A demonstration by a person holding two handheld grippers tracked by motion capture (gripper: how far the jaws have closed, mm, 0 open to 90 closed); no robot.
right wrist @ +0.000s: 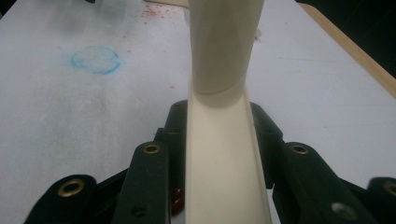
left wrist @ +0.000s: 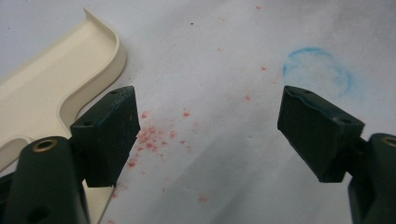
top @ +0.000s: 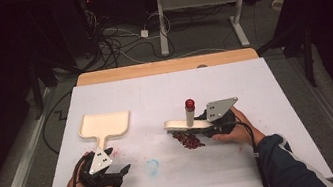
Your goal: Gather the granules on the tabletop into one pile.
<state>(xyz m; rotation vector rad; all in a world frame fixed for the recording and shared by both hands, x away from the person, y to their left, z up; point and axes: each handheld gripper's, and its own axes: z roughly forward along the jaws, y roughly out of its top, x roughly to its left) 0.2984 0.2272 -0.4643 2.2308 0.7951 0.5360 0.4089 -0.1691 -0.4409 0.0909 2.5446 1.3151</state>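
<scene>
Your right gripper is clamped on the cream brush, beside the red beans; your left gripper gapes empty near the dustpan. Keep the brush low, sweep the beans toward the dustpan in short strokes, and steady its handle

Quick count of what's on the table: two cream plastic pieces, one dustpan far left and one brush at the right with a red-capped handle. One pile of red beans under the brush, too many to count. One blue ring stain near the middle.
</scene>
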